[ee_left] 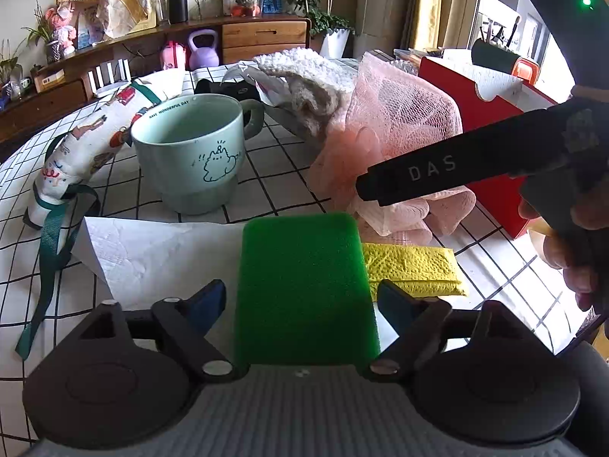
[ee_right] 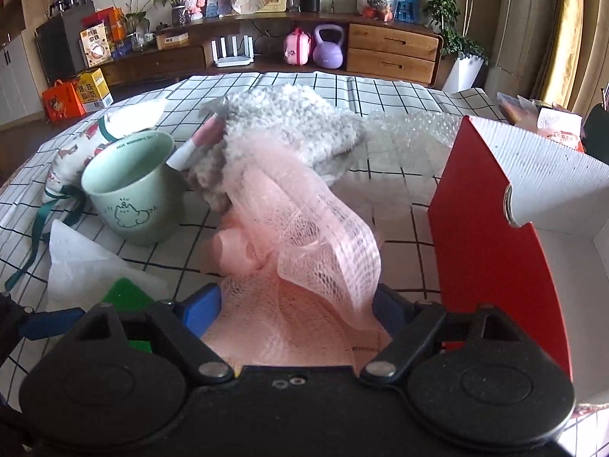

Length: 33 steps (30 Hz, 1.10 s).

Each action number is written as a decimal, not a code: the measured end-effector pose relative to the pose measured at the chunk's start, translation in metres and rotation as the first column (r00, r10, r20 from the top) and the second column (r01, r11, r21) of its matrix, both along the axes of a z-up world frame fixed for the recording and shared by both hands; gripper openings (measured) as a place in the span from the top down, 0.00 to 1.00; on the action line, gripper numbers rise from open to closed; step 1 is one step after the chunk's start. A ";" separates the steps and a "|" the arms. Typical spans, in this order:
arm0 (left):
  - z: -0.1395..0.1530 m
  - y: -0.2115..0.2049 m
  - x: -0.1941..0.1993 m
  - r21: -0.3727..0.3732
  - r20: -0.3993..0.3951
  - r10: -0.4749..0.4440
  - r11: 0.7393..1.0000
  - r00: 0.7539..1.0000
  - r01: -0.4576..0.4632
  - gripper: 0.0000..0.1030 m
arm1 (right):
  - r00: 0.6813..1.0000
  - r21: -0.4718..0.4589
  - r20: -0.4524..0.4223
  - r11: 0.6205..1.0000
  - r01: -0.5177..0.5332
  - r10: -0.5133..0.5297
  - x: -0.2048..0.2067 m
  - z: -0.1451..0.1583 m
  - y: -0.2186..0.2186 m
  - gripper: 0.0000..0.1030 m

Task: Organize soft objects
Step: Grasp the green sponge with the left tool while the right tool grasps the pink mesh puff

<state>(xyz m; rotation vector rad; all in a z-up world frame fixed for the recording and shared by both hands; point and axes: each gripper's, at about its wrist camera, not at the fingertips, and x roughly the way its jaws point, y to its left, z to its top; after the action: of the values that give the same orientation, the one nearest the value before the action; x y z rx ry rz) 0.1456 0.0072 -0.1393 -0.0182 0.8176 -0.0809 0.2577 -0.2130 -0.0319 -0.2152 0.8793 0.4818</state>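
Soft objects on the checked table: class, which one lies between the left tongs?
The green sponge. It alone sits between the left tongs; the yellow cloth lies beside it.

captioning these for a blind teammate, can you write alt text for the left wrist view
The left claw grips a green sponge above a grid-patterned tablecloth. Behind it stand a pale green mug and a white tissue; to the right lie a yellow cloth, pink mesh and a red box.
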 end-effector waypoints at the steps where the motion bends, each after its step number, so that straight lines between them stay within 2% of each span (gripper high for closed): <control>1: -0.001 0.000 0.001 0.004 -0.004 0.001 1.000 1.000 -0.001 0.23 | 1.000 -0.004 0.002 1.000 -0.002 0.002 0.001 -0.001 0.001 0.23; 4: -0.003 0.002 0.002 -0.009 -0.013 0.005 1.000 1.000 -0.005 0.25 | 1.000 -0.005 -0.004 1.000 0.001 -0.001 0.003 -0.004 0.001 0.25; 6: -0.003 0.003 0.002 -0.017 -0.013 0.008 1.000 1.000 -0.009 0.27 | 1.000 -0.002 0.001 1.000 0.001 -0.001 0.003 -0.003 0.001 0.31; 7: -0.003 0.003 0.002 -0.017 -0.013 0.007 1.000 1.000 -0.007 0.31 | 1.000 0.001 0.001 1.000 -0.002 0.002 0.003 -0.003 0.001 0.38; 9: -0.003 0.002 0.001 -0.008 -0.011 0.009 1.000 1.000 -0.009 0.31 | 1.000 0.006 -0.001 1.000 -0.002 0.002 0.002 -0.002 0.001 0.48; 12: -0.002 0.000 0.001 -0.001 -0.012 0.015 1.000 1.000 -0.015 0.32 | 1.000 0.013 0.004 1.000 0.006 -0.006 0.001 0.001 -0.001 0.57; 15: 0.001 -0.002 -0.001 0.013 0.001 0.018 1.000 1.000 -0.018 0.32 | 1.000 0.036 0.009 0.999 0.018 -0.018 -0.002 0.006 -0.005 0.77; 18: 0.007 -0.003 -0.005 0.010 0.018 0.016 1.000 1.000 -0.016 0.32 | 0.999 0.053 0.020 0.998 0.025 -0.026 -0.006 0.013 -0.009 0.90; 26: 0.031 -0.002 -0.019 -0.014 0.065 0.019 1.000 0.998 -0.018 0.32 | 0.996 0.117 0.082 0.993 0.032 -0.041 -0.027 0.040 -0.026 0.96; 33: 0.063 0.001 -0.033 -0.037 0.095 0.031 0.999 0.995 -0.028 0.32 | 0.996 0.190 0.079 0.981 0.036 -0.052 -0.046 0.075 -0.051 0.96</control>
<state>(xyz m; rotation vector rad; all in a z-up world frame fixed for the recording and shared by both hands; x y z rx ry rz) 0.1128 0.0080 -0.0763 -0.0595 0.7202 -0.0677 0.2113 -0.2639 0.0434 -0.0419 0.7501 0.5082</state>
